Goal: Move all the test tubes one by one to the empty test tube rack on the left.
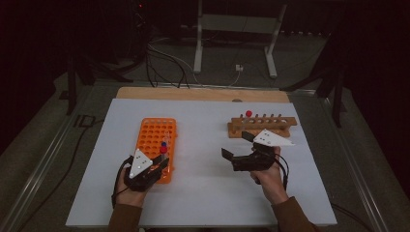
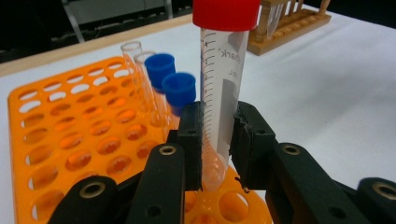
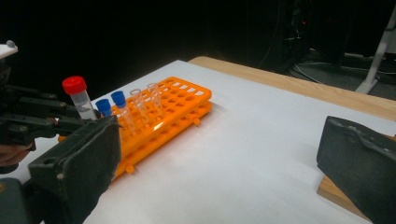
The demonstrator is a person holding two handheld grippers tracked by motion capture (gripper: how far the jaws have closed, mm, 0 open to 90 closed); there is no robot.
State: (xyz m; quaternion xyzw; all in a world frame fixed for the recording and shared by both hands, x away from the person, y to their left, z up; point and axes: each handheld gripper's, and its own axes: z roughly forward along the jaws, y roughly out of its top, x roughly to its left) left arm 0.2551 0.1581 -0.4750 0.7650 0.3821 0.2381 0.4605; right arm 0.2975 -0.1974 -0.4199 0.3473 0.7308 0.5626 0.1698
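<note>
A clear tube with a red cap (image 2: 223, 84) stands upright with its tip in a hole of the orange rack (image 2: 70, 135), and my left gripper (image 2: 217, 140) is shut on it. In the high view the left gripper (image 1: 162, 162) sits at the rack's (image 1: 153, 130) near right corner, the red-capped tube (image 1: 163, 150) between its jaws. Two blue-capped tubes (image 2: 170, 84) and two open clear tubes (image 2: 135, 51) stand just behind. My right gripper (image 1: 237, 147) hovers open in front of the wooden rack (image 1: 263, 124), which holds a red-capped tube (image 1: 248, 114). The right gripper view shows the red-capped tube (image 3: 79, 100) and orange rack (image 3: 173, 109).
The racks stand on a white sheet (image 1: 203, 164) over a wooden table (image 1: 203, 94). Between the two racks the sheet is bare. Cables (image 1: 164, 58) and a metal stand's legs (image 1: 234, 43) lie on the floor beyond the far edge.
</note>
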